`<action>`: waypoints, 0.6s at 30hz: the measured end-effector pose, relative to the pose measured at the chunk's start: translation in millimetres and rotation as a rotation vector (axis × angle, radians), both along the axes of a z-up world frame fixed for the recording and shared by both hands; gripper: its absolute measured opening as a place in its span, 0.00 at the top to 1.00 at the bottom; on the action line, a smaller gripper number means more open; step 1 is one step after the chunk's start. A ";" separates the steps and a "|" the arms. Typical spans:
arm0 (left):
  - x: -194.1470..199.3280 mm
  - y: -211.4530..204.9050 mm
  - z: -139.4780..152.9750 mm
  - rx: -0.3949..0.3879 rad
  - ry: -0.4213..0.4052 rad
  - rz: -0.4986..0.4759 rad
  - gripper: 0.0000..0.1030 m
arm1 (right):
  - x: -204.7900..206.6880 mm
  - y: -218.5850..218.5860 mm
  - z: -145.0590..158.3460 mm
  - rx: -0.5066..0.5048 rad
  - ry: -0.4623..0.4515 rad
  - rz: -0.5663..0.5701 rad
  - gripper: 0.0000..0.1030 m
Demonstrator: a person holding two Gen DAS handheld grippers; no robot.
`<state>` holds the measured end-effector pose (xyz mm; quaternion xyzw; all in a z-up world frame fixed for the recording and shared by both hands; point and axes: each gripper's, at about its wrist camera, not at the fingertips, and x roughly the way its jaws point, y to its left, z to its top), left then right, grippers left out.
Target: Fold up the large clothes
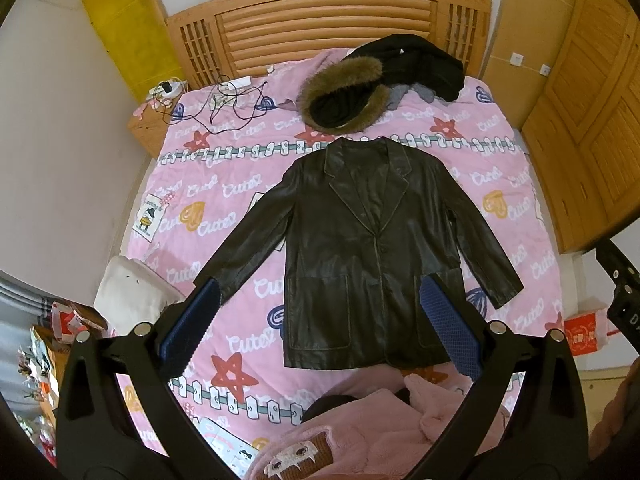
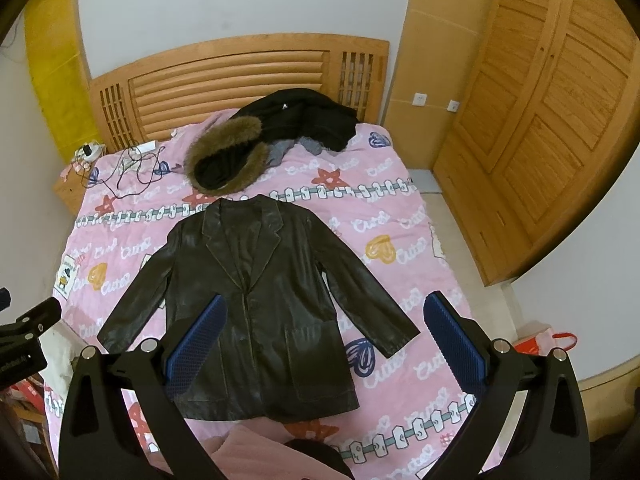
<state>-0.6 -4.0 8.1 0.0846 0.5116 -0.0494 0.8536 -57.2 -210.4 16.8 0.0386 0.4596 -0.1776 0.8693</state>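
A dark brown leather jacket point(image 1: 360, 248) point(image 2: 256, 304) lies flat, front up and buttoned, on the pink patterned bedspread point(image 1: 224, 184) point(image 2: 384, 248), with both sleeves spread out and down. My left gripper point(image 1: 320, 284) hovers open above the jacket's lower hem, its blue pads point(image 1: 448, 320) wide apart and empty. My right gripper point(image 2: 324, 300) also hangs open above the jacket's lower right part, holding nothing. Both grippers are clear of the cloth.
A black coat with a fur-trimmed hood point(image 1: 348, 96) point(image 2: 232, 156) is heaped near the wooden headboard point(image 1: 320, 28). Cables and a power strip point(image 1: 224, 100) lie at the bed's far left. A pink fluffy garment point(image 1: 380, 432) sits at the near edge. A wooden wardrobe point(image 2: 540, 128) stands right.
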 end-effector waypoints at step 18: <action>7.5 28.6 -13.1 -0.008 0.020 0.065 0.06 | 4.3 -1.7 4.2 -0.008 0.019 0.038 0.07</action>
